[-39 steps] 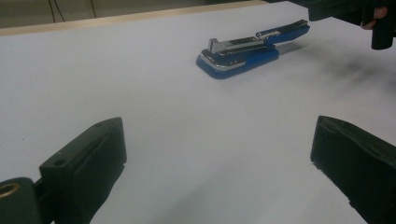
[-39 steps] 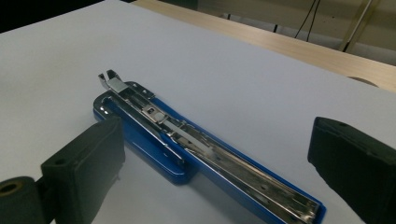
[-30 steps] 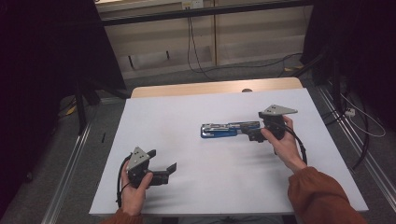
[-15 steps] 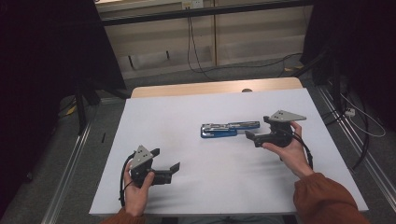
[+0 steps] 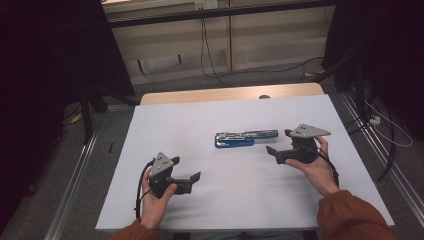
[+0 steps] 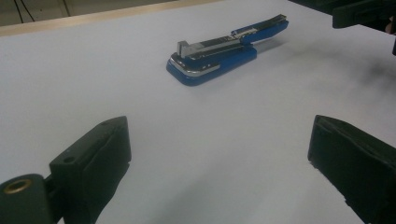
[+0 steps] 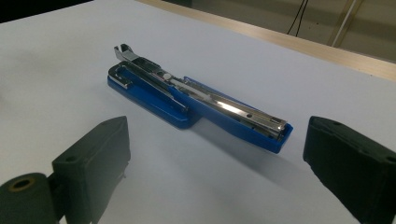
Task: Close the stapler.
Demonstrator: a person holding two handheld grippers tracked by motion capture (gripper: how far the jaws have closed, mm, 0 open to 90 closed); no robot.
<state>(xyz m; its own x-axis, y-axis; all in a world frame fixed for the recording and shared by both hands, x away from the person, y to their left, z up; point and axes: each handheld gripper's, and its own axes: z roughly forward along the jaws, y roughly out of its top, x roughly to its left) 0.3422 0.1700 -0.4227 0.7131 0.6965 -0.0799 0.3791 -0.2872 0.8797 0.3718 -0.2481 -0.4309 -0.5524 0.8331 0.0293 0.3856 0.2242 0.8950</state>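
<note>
1. a blue stapler (image 5: 246, 138) lies swung open on the white bench (image 5: 200, 125), a little right of the middle and towards the far half.
2. it lies lengthwise left to right; in the right tool view the blue stapler (image 7: 196, 100) shows a bare metal staple channel along its upper arm, with the blue base under the end away from that tool.
3. in the left tool view the blue stapler (image 6: 229, 49) sits far off and to the right, the blue base nearest, the upper arm running away.
4. the right tool (image 5: 279, 145) hovers just right of the stapler's right end and slightly nearer, apart from it, pointing left at it.
5. its jaws stand wide apart and have just been closing a little, with nothing between them; in its own view the right tool (image 7: 215, 158) frames bare bench, with the stapler just beyond the jaw tips.
6. the right hand (image 5: 315, 167) grips the tool body from below, an orange sleeve (image 5: 355, 220) behind it.
7. the left tool (image 5: 187, 174) is held low at the near left, well apart from the stapler, pointing right.
8. its jaws are also wide apart and empty; in its own view the left tool (image 6: 219, 158) spans bare white bench.
9. the left hand (image 5: 155, 200) holds that tool, a black cable (image 5: 139, 192) looping on its left.
10. beyond the far edge of the white cover shows a strip of wooden edge (image 5: 230, 95).
</note>
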